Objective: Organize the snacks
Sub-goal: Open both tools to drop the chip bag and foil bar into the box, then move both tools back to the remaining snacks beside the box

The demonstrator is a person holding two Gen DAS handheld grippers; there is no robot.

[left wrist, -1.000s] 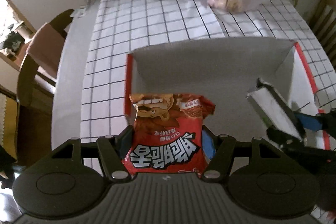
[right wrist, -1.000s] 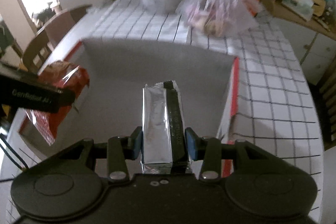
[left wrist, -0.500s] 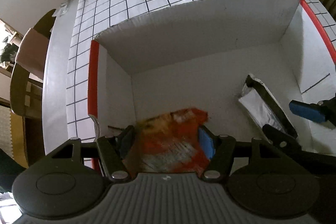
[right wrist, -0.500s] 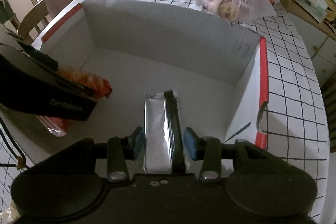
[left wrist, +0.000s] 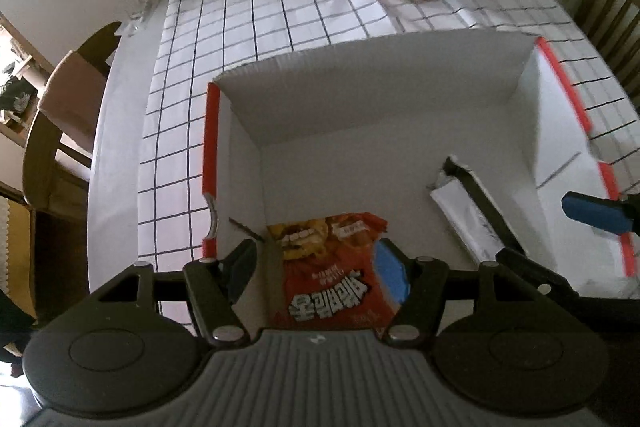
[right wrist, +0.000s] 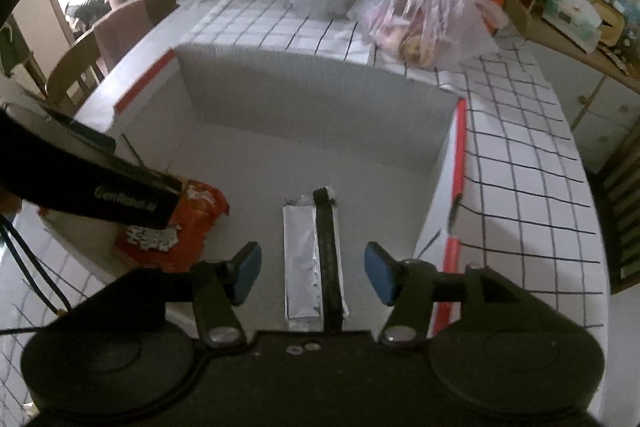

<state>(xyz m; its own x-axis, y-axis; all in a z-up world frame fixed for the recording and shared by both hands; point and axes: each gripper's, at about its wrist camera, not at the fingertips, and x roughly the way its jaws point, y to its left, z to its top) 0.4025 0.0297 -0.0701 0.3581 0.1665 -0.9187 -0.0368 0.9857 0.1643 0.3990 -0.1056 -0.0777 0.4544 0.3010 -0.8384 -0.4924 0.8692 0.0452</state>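
Red bag: the red snack bag (left wrist: 332, 275) sits at the near left of the white cardboard box (left wrist: 360, 107), between the fingers of the left gripper (left wrist: 316, 267). The blue pad on its right touches the bag's edge, but the dark finger on its left looks clear of it, so I'd say the fingers are spread rather than pinching.

Silver packet: the silver foil packet (right wrist: 312, 259) with a black strip lies flat on the box floor, near right. The right gripper (right wrist: 312, 271) has just been opening its jaws; both blue pads now stand well off the packet's sides, packet between them but not squeezed.

Step in hand: looks like both snacks are being dropped off in the box, so this is the let-go moment.

How to do it well: imo let the left fingers part a bit more so the bag isn't dragged, then lift both grippers straight up and out. The bag sits close to the left wall, so pulling sideways could snag the red-edged rim.

Left wrist view only: shows the bag's printed front, how close it sits to the left wall, and the right gripper's blue fingertip (left wrist: 592, 213) by the packet, near the right wall.

Right wrist view only: shows the clear gaps on both sides of the packet, plus the left gripper's black body lying over the bag (right wrist: 176, 227).

Both views: plastic bags (right wrist: 420, 11) of more stuff sit on the grid-pattern tablecloth (left wrist: 280, 15) beyond the box, so likely more to sort.
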